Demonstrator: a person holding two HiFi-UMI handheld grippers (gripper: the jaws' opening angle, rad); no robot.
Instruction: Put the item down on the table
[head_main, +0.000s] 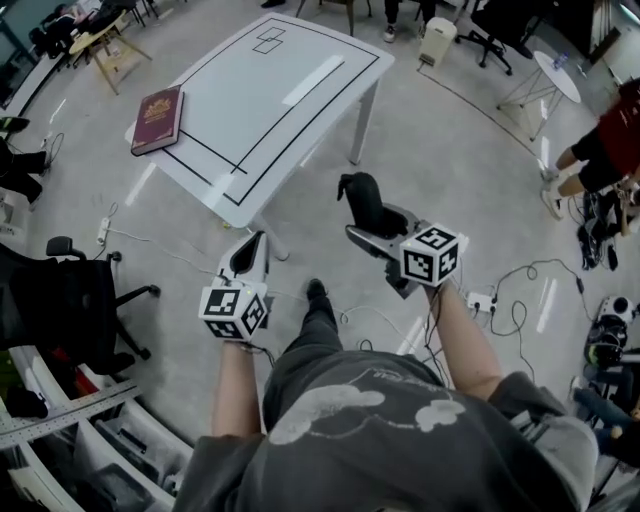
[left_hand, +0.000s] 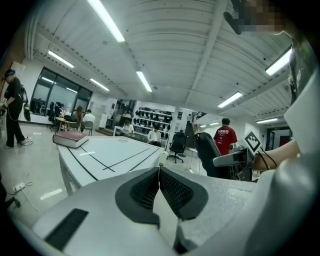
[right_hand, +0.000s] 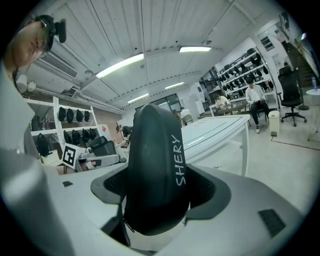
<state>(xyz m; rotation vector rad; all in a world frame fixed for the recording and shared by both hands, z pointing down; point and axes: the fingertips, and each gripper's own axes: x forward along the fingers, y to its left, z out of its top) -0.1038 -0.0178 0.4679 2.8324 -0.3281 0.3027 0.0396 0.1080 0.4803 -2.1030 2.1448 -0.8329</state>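
Observation:
A black, rounded case printed SHERY (right_hand: 156, 165) stands upright between the pads of my right gripper (right_hand: 157, 192), which is shut on it. In the head view the right gripper (head_main: 368, 215) holds the black case (head_main: 358, 193) above the floor, short of the white table (head_main: 300, 60). The left gripper (head_main: 248, 256) hangs lower left of it, also off the table. Its pads meet with nothing between them (left_hand: 159, 174). From the left gripper view the case (left_hand: 206, 152) shows to the right and the table (left_hand: 117, 152) lies ahead.
A dark red book (head_main: 158, 120) lies at the table's left corner, inside black taped lines. Cables and a power strip (head_main: 482, 299) trail over the floor near my feet. A black office chair (head_main: 70, 300) stands at left, a round side table (head_main: 556, 72) at far right, with people around.

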